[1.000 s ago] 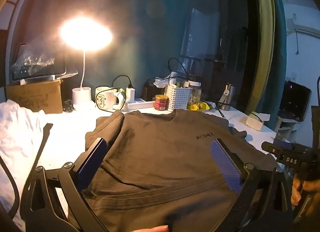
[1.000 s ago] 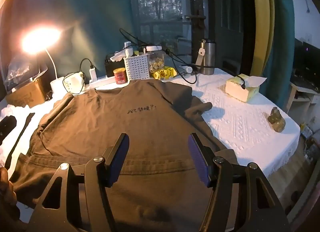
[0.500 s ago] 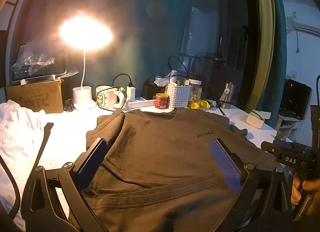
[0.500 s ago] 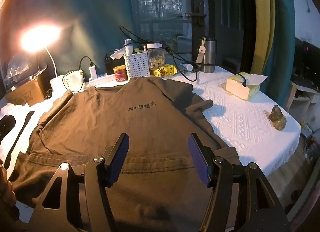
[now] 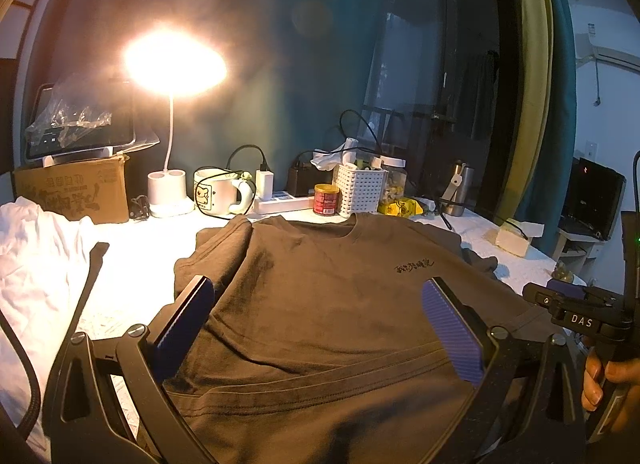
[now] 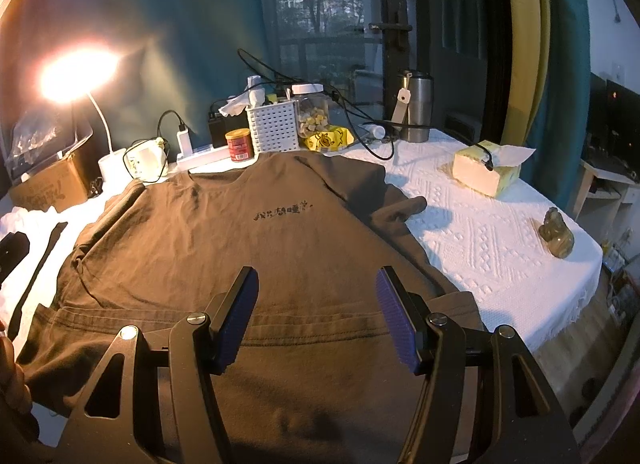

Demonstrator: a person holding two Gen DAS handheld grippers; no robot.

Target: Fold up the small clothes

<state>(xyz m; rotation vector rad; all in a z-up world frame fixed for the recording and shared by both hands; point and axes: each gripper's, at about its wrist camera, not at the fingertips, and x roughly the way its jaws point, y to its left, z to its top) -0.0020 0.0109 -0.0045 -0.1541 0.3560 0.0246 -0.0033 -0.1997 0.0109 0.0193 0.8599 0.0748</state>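
Fabric fills most of what I see: the brown T-shirt [image 6: 256,248] lies front up on the white tablecloth [image 6: 492,240], collar toward the far clutter, hem toward me. My left gripper [image 5: 320,328] hangs over the shirt's lower half with its jaws spread wide and nothing between them; my right gripper [image 6: 316,316] does the same above the hem band, jaws apart and empty. In the left view, my right hand [image 5: 608,388] shows at the frame's edge.

The shirt's right sleeve is bunched beside the body, and beyond it the cloth runs bare out to the table's rounded edge, with only a tissue box [image 6: 486,174] and a small stone figurine [image 6: 556,232] on it. On the other side, a crumpled white garment [image 5: 36,264] and a dark strap [image 5: 90,288] lie near the left sleeve.

Right behind the collar stand a red can [image 6: 239,144], a white basket [image 6: 273,128], a power strip [image 6: 202,155], a mug [image 5: 214,191] and a lit desk lamp [image 5: 174,64]. A steel tumbler [image 6: 416,108] sits by the window, teal wall behind.
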